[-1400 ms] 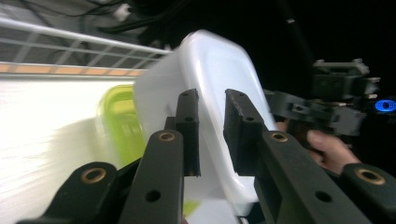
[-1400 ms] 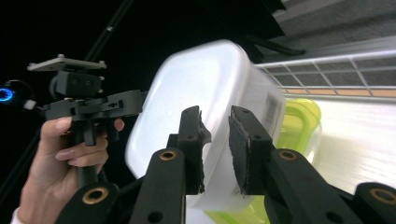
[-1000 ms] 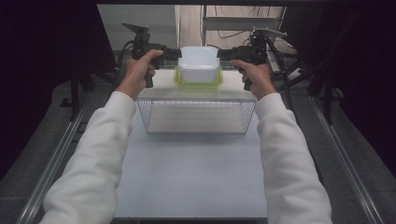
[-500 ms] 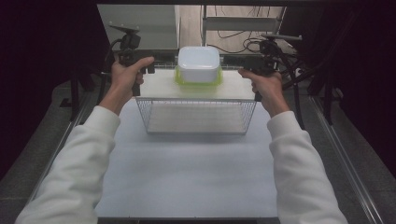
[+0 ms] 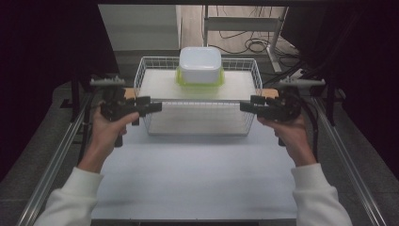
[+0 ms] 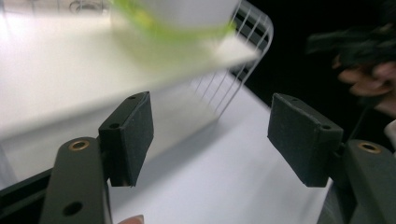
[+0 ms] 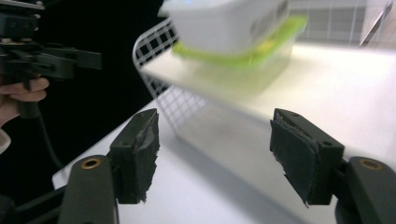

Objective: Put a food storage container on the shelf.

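- the surface (image 5: 197, 183) is a pale sheet with bare room in front of you; judging from how things lie, the step in hand looks like backing away from the load, or lining up for a fresh hold, so use that bare room and keep your forearms low and level.
- the wire basket (image 5: 141, 77) sits at the far end of the surface, with a flat white board laid across it; its near wall stands between your two hands, so bring each tool in from the side and not over the wire.
- the box (image 5: 200, 65), white on top with a green-rimmed part under it, rests on the board near the basket's far wall, roughly centred; neither tool touches it. in the gripper views it is blurred, so i cannot tell whether it is one piece or two stacked.
- your left tool (image 5: 149, 107) hangs just outside the basket's near left corner, jaws spread wide with nothing between them, as its own view (image 6: 210, 135) shows.
- your right tool (image 5: 251, 104) mirrors it at the near right corner, jaws likewise spread and empty (image 7: 215, 149); the foam on one pad (image 7: 147, 144) looks frayed, so i would expect less grip there.
- if you go for the box, reach both sides at the same height and squeeze evenly; a lopsided pinch could tip it off the board.
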Motion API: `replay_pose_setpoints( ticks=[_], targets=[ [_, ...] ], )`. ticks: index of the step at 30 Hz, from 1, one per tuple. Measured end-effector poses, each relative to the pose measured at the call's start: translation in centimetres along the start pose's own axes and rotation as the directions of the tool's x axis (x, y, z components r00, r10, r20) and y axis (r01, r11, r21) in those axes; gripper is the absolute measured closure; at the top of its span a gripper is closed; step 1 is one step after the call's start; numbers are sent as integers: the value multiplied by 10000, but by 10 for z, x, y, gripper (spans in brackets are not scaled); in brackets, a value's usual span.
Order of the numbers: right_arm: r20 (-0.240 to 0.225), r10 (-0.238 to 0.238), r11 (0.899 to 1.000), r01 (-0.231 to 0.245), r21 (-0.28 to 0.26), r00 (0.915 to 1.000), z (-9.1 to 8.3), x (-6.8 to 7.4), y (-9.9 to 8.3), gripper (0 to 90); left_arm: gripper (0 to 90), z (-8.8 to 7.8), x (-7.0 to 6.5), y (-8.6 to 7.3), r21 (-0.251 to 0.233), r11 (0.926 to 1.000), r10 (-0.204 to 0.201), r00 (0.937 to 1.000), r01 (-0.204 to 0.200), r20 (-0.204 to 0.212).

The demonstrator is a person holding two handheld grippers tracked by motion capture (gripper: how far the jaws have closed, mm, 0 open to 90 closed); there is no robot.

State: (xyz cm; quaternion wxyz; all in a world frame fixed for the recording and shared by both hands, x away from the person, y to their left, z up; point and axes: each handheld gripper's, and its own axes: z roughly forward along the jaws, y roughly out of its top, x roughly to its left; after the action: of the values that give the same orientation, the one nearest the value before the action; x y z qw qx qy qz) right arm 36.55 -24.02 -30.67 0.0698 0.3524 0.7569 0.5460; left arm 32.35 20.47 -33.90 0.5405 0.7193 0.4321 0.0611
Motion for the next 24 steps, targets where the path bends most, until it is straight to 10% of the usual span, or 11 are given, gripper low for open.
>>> replay_pose_setpoints(
  ticks=[14, 24],
  targets=[
    [258, 162, 9944, -188, 1041, 9995, -25, -4, -121, 286, 310, 14, 11, -118, 1712, 9848, -252, 9993, 297, -286],
    [312, 10, 9889, -56, 1486, 9995, -12, -6, -141, 270, 313, 19, 10, -129, 1852, 9821, -224, 9972, 353, -713]
  ],
)
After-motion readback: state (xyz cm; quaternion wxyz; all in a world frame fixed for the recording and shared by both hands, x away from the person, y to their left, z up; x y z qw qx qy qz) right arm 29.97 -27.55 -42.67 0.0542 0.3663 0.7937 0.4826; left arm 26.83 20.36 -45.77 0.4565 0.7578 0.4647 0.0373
